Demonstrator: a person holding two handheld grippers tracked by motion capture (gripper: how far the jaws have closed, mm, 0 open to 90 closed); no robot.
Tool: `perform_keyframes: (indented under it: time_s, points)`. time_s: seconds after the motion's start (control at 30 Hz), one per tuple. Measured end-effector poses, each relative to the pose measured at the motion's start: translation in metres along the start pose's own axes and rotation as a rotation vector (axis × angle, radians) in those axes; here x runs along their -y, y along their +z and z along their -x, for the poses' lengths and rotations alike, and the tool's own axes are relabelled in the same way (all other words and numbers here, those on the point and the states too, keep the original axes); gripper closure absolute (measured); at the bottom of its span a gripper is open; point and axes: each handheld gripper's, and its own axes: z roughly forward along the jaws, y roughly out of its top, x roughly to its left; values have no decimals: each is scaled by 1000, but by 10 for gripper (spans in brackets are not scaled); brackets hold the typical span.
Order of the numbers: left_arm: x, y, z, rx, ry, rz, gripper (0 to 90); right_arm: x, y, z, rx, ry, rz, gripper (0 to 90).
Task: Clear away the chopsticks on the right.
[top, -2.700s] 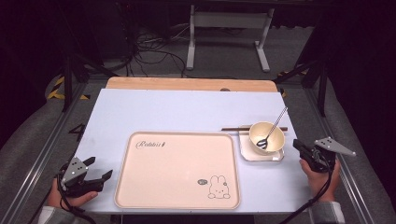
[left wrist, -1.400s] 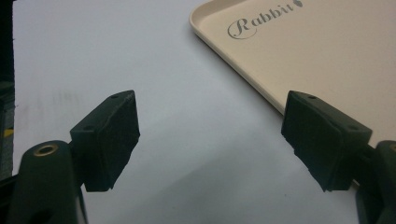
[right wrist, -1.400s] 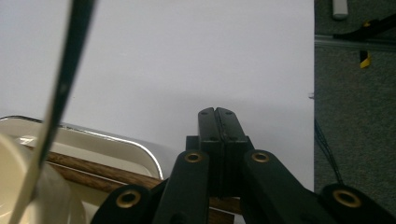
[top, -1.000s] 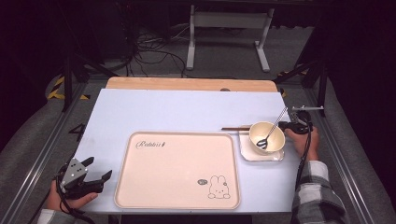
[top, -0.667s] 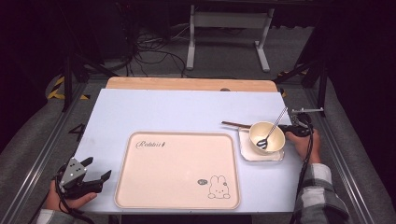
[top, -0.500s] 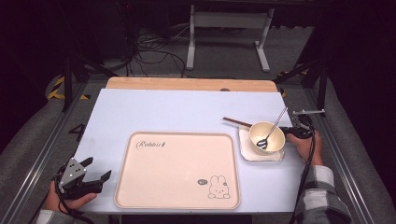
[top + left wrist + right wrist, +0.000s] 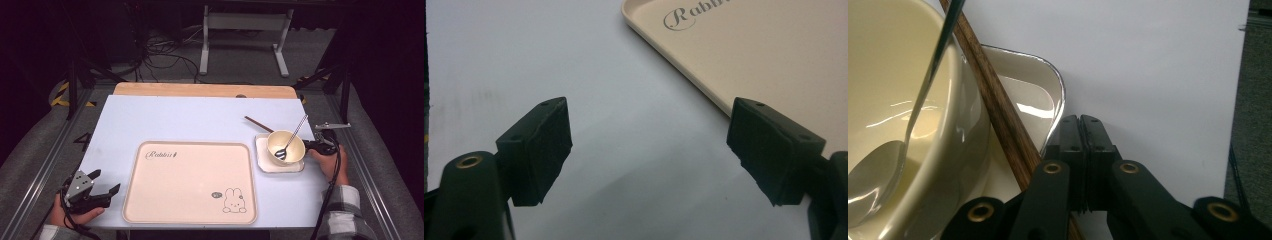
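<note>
Chopstick (image 7: 998, 107) wedged beside bowl (image 7: 903, 115), left of right gripper (image 7: 1081, 122) jaws pressed together; left gripper (image 7: 649, 150) spread, idle.

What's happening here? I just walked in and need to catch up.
A person works at a table with a gripper in each hand. The right gripper, jaws together, sits by the small square plate carrying a bowl with a spoon, beside brown chopsticks. The left gripper rests open near the tray.
</note>
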Motion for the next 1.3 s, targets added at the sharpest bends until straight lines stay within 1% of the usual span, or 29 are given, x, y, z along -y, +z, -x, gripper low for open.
perform_keyframes:
  time_s: [0.07, 0.13, 0.17, 0.27, 0.33, 0.37, 0.43, 0.47, 0.5, 0.57, 0.6, 0.67, 0.77, 0.9, 1.03, 1.17, 1.2, 1.27, 1.3]
  points:
    - [0, -1, 0, -3, 0, -4, 186, 5, -4, 3, -9, 15, 20, 882]
    - [0, -1, 1, -8, -1, 2, 183, 9, -8, 6, 0, 15, 29, 858]
    - [0, -2, 1, -8, 0, 2, 183, 10, -11, 7, 3, 25, 32, 852]
    - [-1, -2, 0, -9, -2, 2, 183, 14, -21, 11, -20, 41, 80, 823]
    - [-1, -2, 1, -8, 3, -3, 183, 15, -26, 11, -50, 25, 100, 799]
    - [-1, -2, 2, -8, 7, -4, 183, 15, -28, 10, -58, 11, 104, 793]
    - [-1, -1, 2, -7, 6, -4, 183, 13, -31, 6, -74, -19, 99, 773]
    - [-1, -1, 2, -5, 7, -6, 183, 13, -32, 5, -84, -24, 95, 770]
    - [-1, 0, 3, -5, 5, -7, 183, 13, -31, 3, -93, -35, 81, 767]
    - [-1, 0, 3, -2, 7, -8, 183, 13, -30, 3, -89, -41, 69, 760]
    - [-2, 0, 3, -2, 14, -12, 182, 13, -29, 3, -98, -38, 72, 760]
    - [-1, 0, 3, -4, 10, -10, 181, 12, -29, 4, -98, -38, 74, 762]
    - [-1, 0, 3, 7, 7, -3, 176, 13, -28, 4, -114, -38, 73, 764]
    - [-2, -1, 3, 17, 15, 9, 175, 12, -28, 3, -117, -31, 68, 757]
    - [-2, 0, 3, 18, 17, 4, 174, 12, -27, 3, -125, -21, 72, 753]
    - [-2, 0, 3, 18, 15, 5, 174, 13, -27, 6, -114, -8, 80, 751]
    - [-2, 0, 2, 24, 11, 8, 174, 14, -27, 7, -118, -1, 86, 753]
    - [-2, 0, 1, 30, -1, 15, 171, 14, -28, 8, -112, 10, 91, 765]
    - [-2, 0, 1, 36, -5, 16, 171, 14, -28, 8, -113, 8, 91, 767]
